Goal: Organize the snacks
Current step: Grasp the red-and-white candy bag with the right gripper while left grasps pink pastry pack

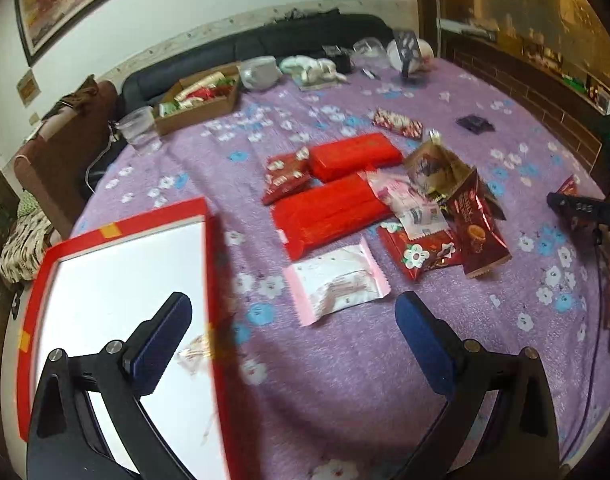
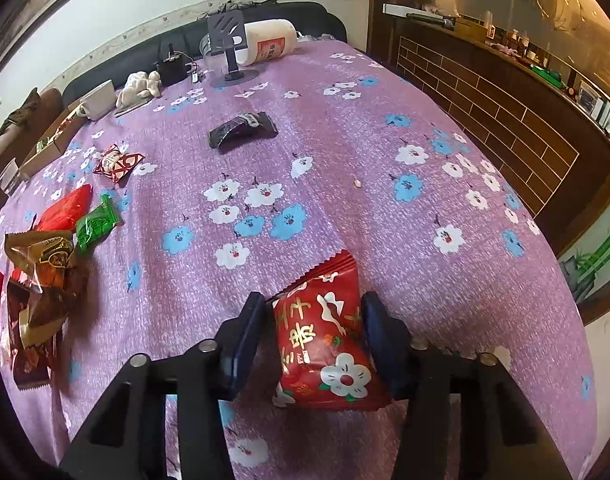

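Note:
Snack packets lie scattered on a purple flowered cloth (image 1: 345,380). My left gripper (image 1: 295,300) is open and holds nothing; its left finger hangs over a red-rimmed white box (image 1: 125,224), and its right finger is over the cloth. Just ahead of it lies a pink packet (image 1: 337,284). Beyond that are two long red packs (image 1: 329,212) and a heap of brown and red packets (image 1: 465,216). My right gripper (image 2: 313,304) is shut on a red packet with white flowers (image 2: 325,344), held upright above the cloth.
A black packet (image 2: 243,128), a red-and-white packet (image 2: 117,162) and a green one (image 2: 95,228) lie apart on the cloth. At the far edge are a cardboard box of snacks (image 1: 197,100), a plastic cup (image 1: 139,126), a phone stand (image 2: 225,40) and a toppled white jar (image 2: 269,40).

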`<state>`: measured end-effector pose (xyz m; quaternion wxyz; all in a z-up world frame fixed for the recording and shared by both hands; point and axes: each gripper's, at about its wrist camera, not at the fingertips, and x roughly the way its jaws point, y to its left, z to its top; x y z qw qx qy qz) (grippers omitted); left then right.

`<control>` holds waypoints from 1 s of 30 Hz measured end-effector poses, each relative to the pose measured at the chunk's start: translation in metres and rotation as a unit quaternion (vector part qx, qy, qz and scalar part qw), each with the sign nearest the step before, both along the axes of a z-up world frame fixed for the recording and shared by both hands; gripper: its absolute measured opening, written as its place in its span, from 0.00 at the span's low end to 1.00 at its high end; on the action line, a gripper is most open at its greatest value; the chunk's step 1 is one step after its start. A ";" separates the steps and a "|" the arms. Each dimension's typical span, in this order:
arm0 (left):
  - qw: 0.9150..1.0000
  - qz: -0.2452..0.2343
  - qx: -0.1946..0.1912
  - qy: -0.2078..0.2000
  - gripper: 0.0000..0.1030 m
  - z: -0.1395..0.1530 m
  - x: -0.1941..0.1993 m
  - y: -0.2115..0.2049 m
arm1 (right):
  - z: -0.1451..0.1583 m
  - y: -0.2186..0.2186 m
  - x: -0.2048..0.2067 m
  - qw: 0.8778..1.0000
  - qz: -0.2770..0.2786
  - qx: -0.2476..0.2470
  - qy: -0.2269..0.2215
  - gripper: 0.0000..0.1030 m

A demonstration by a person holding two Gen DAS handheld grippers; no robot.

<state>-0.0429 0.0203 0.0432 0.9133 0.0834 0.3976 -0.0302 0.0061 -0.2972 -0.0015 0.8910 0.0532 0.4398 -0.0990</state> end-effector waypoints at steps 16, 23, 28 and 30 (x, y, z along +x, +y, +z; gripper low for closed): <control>0.996 -0.033 0.047 0.071 0.98 -0.033 0.048 -0.014 | -0.002 0.000 -0.012 1.000 -0.006 -0.002 -0.023 0.49; 0.995 -0.050 -0.015 0.084 0.56 -0.031 0.049 -0.010 | -0.003 0.002 -0.015 1.000 -0.007 0.002 -0.011 0.45; 0.996 -0.058 -0.004 0.073 0.40 -0.028 0.037 -0.013 | -0.001 -0.002 -0.028 0.999 -0.002 0.040 -0.013 0.38; 0.996 -0.062 -0.014 0.068 0.37 -0.026 0.030 -0.010 | 0.001 -0.004 -0.036 0.998 0.005 0.063 -0.020 0.38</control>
